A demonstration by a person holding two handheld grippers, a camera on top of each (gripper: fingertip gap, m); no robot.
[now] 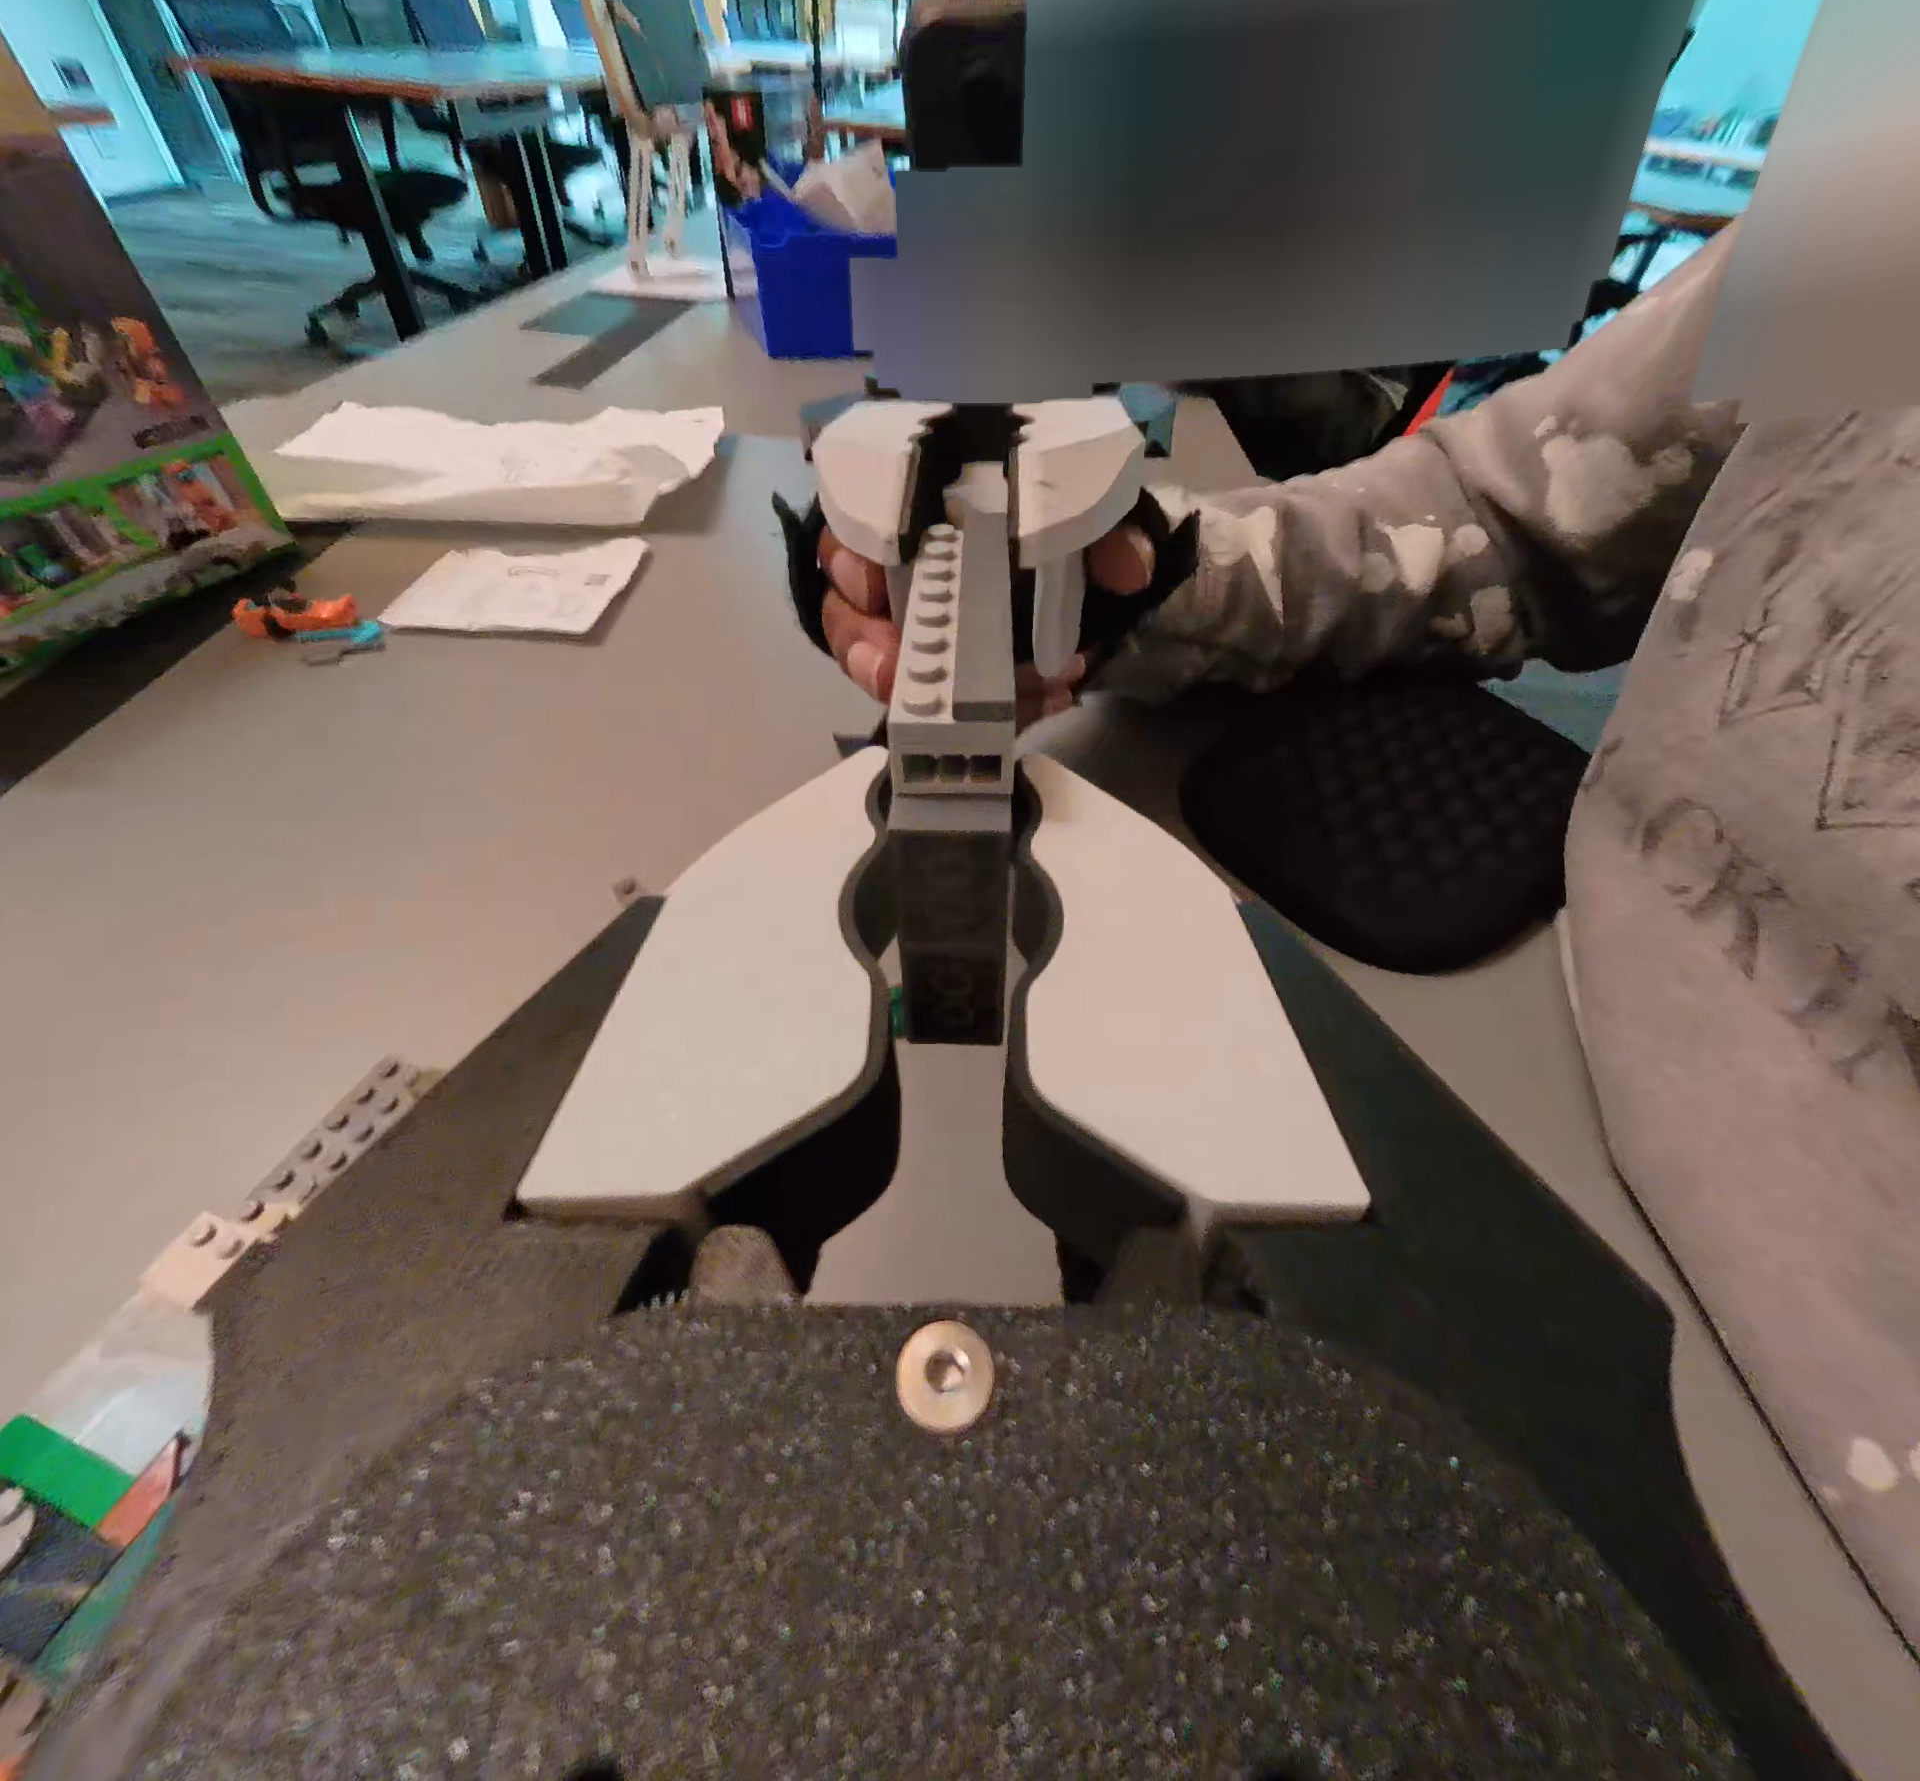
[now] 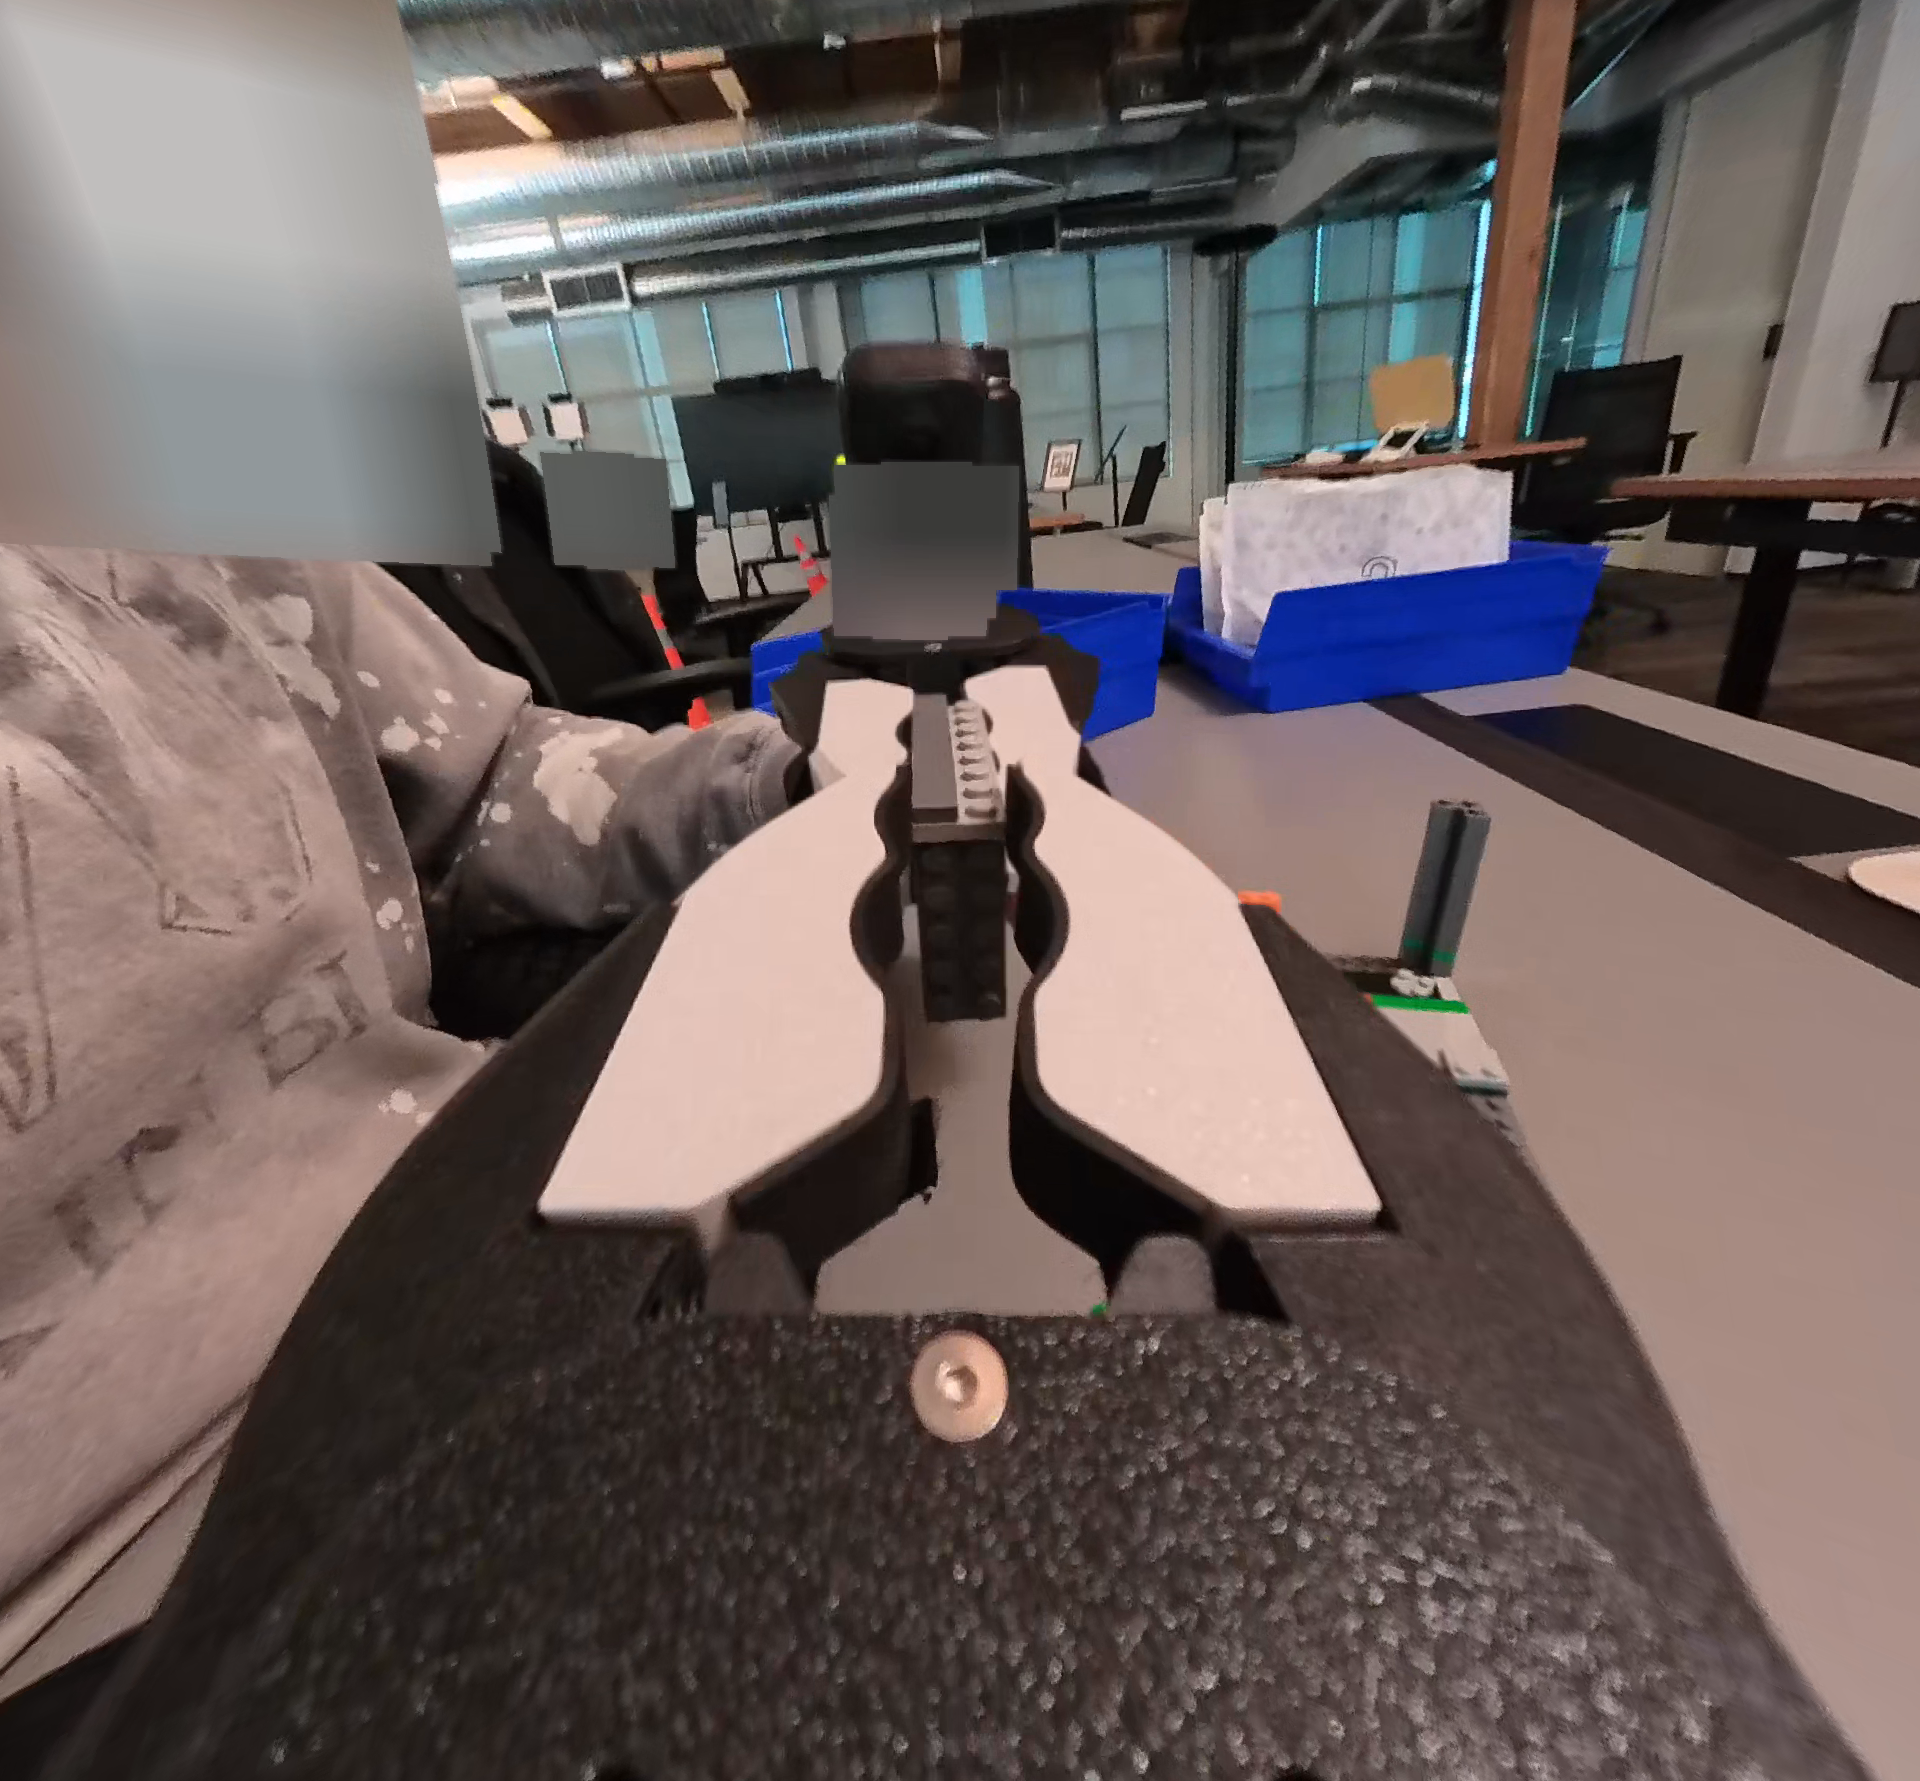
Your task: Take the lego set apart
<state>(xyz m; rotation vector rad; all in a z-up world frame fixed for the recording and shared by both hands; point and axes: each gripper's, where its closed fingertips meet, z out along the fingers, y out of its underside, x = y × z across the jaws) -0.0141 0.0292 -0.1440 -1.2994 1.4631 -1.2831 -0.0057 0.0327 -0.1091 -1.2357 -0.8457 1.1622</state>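
Both fingers pinch narrow on one lego stack, held in the air between them, off the surface [image 1: 364, 848]. Left gripper [image 1: 951, 884] clamps the dark brick end [image 1: 951, 931]; right gripper [image 2: 961, 884] clamps the opposite end, facing it. Long grey studded plate [image 1: 951, 630] bridges the two. Opposed grips look set for a pull or twist to split it. Loose grey plates [image 1: 332, 1134] and the set's box [image 1: 94, 474] sit off left.
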